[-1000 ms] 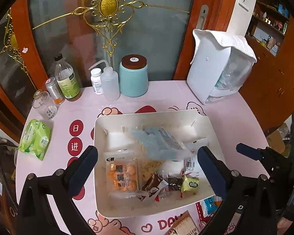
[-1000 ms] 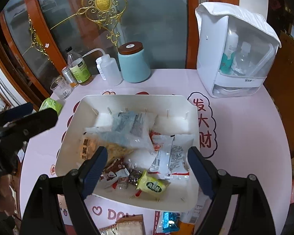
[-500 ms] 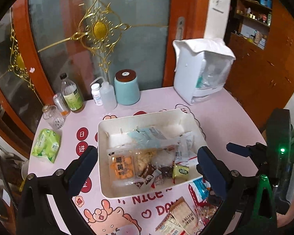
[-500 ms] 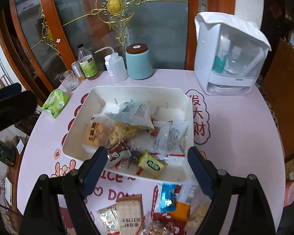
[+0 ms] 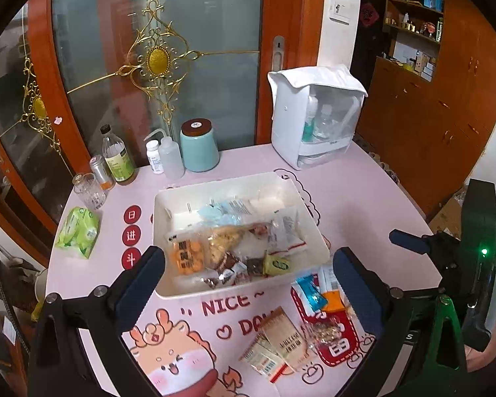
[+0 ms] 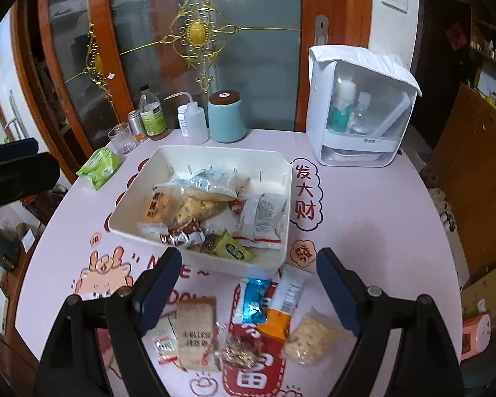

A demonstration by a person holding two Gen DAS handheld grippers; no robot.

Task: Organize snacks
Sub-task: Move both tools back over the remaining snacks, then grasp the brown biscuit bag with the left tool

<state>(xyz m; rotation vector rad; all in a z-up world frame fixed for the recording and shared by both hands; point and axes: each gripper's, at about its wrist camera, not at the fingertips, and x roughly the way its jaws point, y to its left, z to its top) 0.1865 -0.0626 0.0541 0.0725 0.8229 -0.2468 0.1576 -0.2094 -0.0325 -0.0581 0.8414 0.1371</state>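
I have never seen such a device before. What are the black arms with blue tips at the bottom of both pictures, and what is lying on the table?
There is no robot here. A person holds a hand tool in each hand, and each tool ends in a two-finger claw with a camera looking forward along the fingers. One picture comes from the left claw, the other from the right claw. Both are open and hold nothing.

On the pink table stands a white tray with many snack packets already inside. More packets lie loose in front of it, such as a blue packet and a brown packet. Behind the tray are bottles, a teal jar and a white box.
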